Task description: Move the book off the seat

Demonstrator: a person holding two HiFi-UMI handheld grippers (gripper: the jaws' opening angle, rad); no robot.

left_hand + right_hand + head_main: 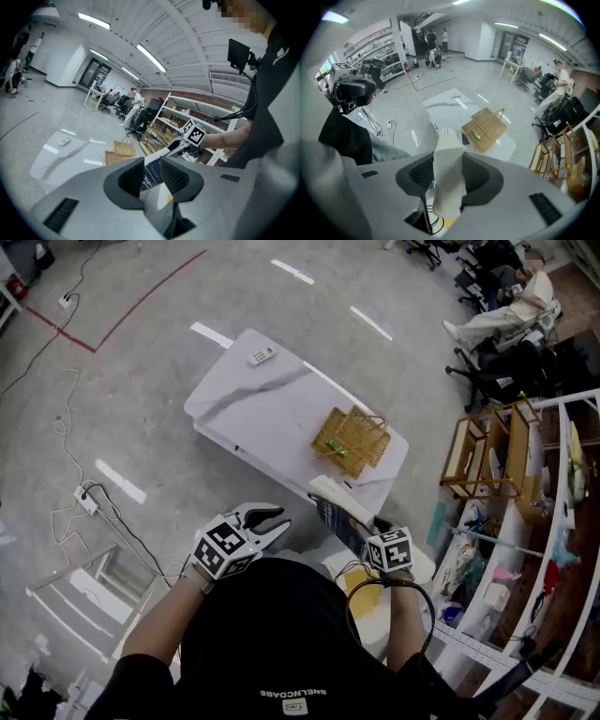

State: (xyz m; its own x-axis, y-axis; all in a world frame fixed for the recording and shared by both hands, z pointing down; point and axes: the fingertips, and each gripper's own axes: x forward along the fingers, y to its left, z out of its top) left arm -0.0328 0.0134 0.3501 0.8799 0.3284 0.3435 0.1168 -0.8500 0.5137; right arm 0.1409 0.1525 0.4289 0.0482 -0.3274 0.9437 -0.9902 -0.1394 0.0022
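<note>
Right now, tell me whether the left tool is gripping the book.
No: the left tool has its jaws apart and empty, while the book sits clamped in the right tool.

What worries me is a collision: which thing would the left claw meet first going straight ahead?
Likely the book, held in the right claw: it lies dead ahead of the open left claw, though depth is unclear.

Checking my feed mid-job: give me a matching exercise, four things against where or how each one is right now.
Things: 1 book; 2 basket; 3 remote; 4 left gripper.
States: A open, empty; B on the white table, near end; C clamped in the right gripper; D on the table's far end.
Pairs: 1-C; 2-B; 3-D; 4-A.
</note>
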